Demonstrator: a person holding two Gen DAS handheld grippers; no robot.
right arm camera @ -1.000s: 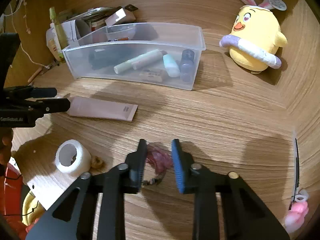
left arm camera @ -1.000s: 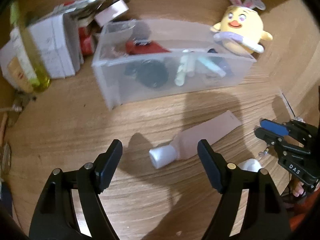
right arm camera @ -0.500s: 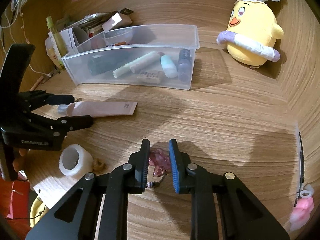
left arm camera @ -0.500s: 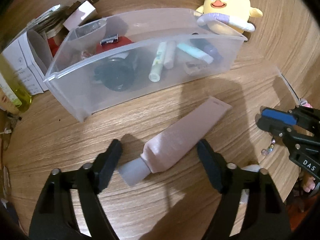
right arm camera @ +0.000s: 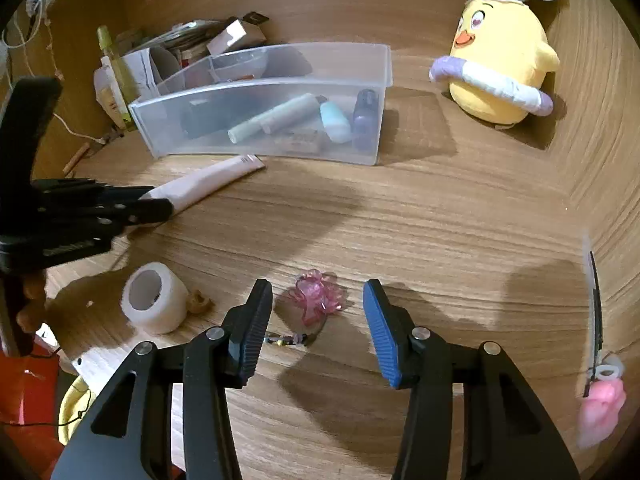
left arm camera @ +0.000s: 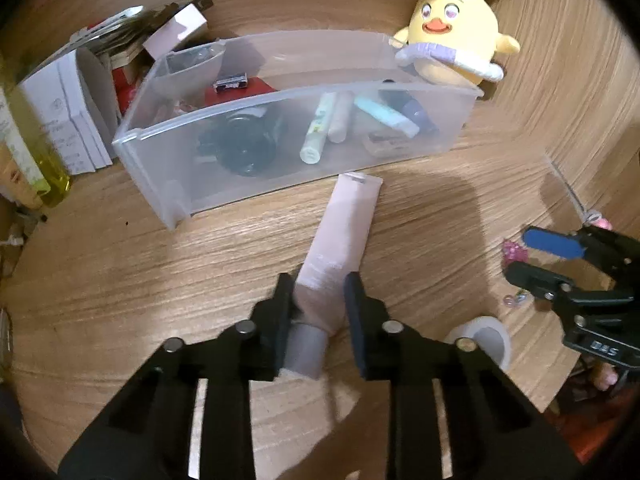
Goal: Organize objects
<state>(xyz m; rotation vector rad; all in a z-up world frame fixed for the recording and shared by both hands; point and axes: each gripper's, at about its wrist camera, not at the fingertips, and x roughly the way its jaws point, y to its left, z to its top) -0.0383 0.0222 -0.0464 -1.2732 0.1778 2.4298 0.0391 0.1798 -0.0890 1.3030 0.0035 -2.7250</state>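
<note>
Left gripper (left arm camera: 319, 294): closed narrow on the pink tube (left arm camera: 340, 236), both pads pressed against its shoulder end just above the white cap (left arm camera: 306, 346).
Pink tube: lying along the wooden tabletop (left arm camera: 120, 280), crimped flat end just beside the front wall of the clear plastic bin (left arm camera: 280, 148); whether that end touches the wall cannot be told. Seen from the right wrist (right arm camera: 208, 182) as slanting from the left gripper (right arm camera: 158, 206) toward the bin (right arm camera: 264, 120).
Right gripper (right arm camera: 318, 332): spread wide, holding nothing, one black pad and one blue pad either side of the pink charm (right arm camera: 318, 298) without touching it.
Pink charm: flat on the tabletop (right arm camera: 440, 220), a short beaded chain (right arm camera: 286, 339) trailing from it toward the camera.
Clear plastic bin: holding a pale green stick (left arm camera: 318, 134), a mint tube (left arm camera: 384, 116), a dark purple bottle (right arm camera: 366, 118) and a round black item (left arm camera: 244, 148).
White tape roll (right arm camera: 154, 298): on its side, near the charm, well apart from the bin.
Yellow chick plush (right arm camera: 498, 60): upright beyond the bin's right end, purple and white ring around its body.
Boxes and papers (left arm camera: 76, 108): piled at the bin's left end.
</note>
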